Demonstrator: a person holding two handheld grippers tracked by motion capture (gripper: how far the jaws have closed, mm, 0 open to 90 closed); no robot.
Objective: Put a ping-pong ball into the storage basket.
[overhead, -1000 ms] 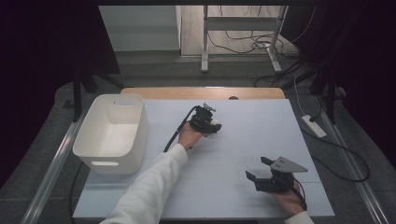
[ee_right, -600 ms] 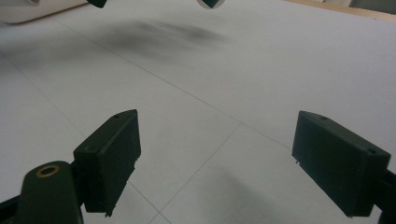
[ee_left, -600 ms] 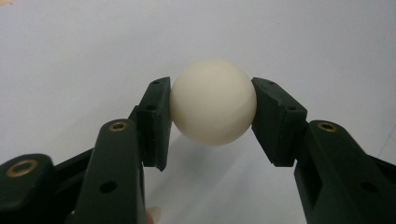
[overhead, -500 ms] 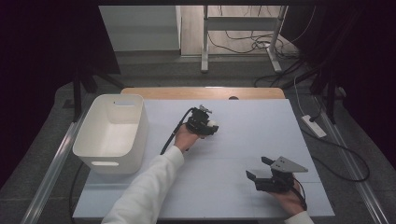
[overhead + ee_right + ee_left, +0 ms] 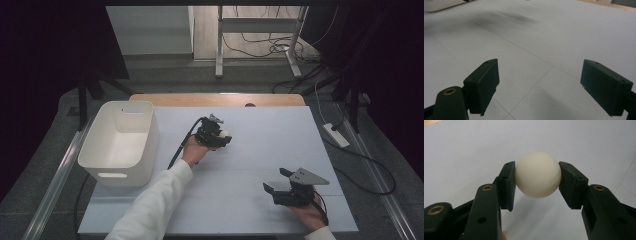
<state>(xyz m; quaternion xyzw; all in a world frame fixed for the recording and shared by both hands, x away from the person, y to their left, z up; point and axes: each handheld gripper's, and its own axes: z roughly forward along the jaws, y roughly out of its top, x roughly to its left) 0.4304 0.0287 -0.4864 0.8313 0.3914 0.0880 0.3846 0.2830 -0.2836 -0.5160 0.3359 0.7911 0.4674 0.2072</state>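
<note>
High view: we see the left claw (image 5: pixel 223 137) pinching a ball (image 5: pixel 224 134) near the counter (image 5: pixel 280 135) centre, a bin (image 5: pixel 120 142) at its 9 o'clock, and the right claw (image 5: pixel 276 183) spread at 5 o'clock.
Left gripper view: we see both pads pressing the ball (image 5: pixel 538 174).
Right gripper view: we see the right claw (image 5: pixel 547 86) spread over bare counter (image 5: pixel 564 32).

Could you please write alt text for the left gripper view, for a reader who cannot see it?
A cream-white ball is clamped between the two black pads of the left gripper, one pad pressing on each side of it. Behind the ball lies the plain white table surface, with a thin seam line at the right edge.
</note>
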